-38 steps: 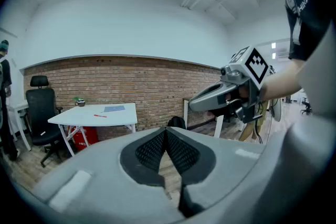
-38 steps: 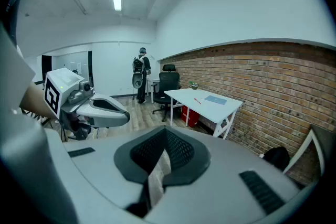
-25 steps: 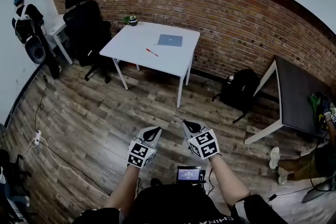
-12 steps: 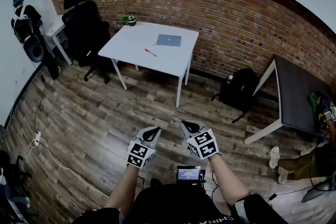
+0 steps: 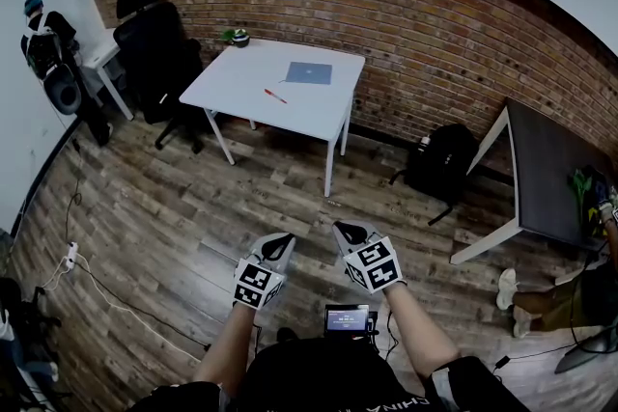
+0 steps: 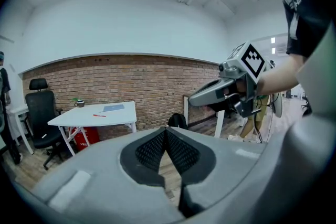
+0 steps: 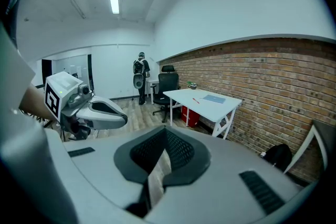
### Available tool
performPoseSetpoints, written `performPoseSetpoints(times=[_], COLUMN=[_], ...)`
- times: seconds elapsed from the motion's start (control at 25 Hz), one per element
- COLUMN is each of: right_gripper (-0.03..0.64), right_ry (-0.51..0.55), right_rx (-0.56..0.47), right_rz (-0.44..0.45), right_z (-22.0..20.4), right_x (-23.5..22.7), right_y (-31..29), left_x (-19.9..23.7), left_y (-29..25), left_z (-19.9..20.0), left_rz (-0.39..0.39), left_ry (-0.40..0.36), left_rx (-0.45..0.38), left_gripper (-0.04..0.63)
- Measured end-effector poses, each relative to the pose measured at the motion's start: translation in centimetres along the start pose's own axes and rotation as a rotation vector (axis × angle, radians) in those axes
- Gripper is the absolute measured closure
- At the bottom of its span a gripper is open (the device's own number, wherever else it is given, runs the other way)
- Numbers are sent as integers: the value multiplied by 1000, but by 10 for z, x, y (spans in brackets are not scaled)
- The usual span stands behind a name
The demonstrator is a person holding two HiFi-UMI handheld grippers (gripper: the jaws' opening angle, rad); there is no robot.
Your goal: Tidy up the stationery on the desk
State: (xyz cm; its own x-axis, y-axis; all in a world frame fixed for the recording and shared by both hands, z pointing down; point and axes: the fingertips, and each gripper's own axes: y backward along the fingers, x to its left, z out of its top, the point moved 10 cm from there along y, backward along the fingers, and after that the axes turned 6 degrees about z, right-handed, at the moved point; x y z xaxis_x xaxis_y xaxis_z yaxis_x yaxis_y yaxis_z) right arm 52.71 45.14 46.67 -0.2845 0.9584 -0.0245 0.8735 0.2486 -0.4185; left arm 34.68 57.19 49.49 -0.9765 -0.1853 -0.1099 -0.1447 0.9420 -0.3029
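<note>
Both tools are held low over the wooden plank floor (image 5: pixel 193 207), side by side and close together. The left gripper (image 5: pixel 281 246) is pinched closed, with nothing in it. Its black pads (image 6: pixel 152 149) have a bumpy grid on them and meet at the tip. The right gripper (image 5: pixel 349 232) is closed the same way, and it is empty too. Each one has a smooth grey shell and a cube (image 5: pixel 256 285) with black and white square patterns. The patterns are shapes, not words.

The white desk (image 5: pixel 241 82) is well ahead of both tools and a bit to their left. A thin red pen (image 5: pixel 278 96) lies on it, on the side nearer the tools. A flat blue-grey notebook (image 5: pixel 309 72) lies just past the pen. No words can be read on them from here. A small green plant (image 5: pixel 238 37) sits at the far left corner of the desk.

A black chair (image 5: pixel 154 43) stands left of the desk. A soft black bag (image 5: pixel 439 164) sits ahead and to the right of the tools, by the rough red brick wall (image 5: pixel 435 43). A little glowing screen (image 5: pixel 350 319) hangs just behind the tools. Its writing is too small to read.
</note>
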Motion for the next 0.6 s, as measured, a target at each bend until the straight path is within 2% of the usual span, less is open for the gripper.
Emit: performPoseSetpoints(times=[0.6], right_gripper=[607], right_ry=[-9], right_rx=[-20], right_rz=[21], right_z=[-15], right_x=[-55], right_y=[13], left_x=[-22], left_y=[-45], left_z=[13], left_rz=[31], left_ry=[-18], left_rx=[26], left_gripper=[586])
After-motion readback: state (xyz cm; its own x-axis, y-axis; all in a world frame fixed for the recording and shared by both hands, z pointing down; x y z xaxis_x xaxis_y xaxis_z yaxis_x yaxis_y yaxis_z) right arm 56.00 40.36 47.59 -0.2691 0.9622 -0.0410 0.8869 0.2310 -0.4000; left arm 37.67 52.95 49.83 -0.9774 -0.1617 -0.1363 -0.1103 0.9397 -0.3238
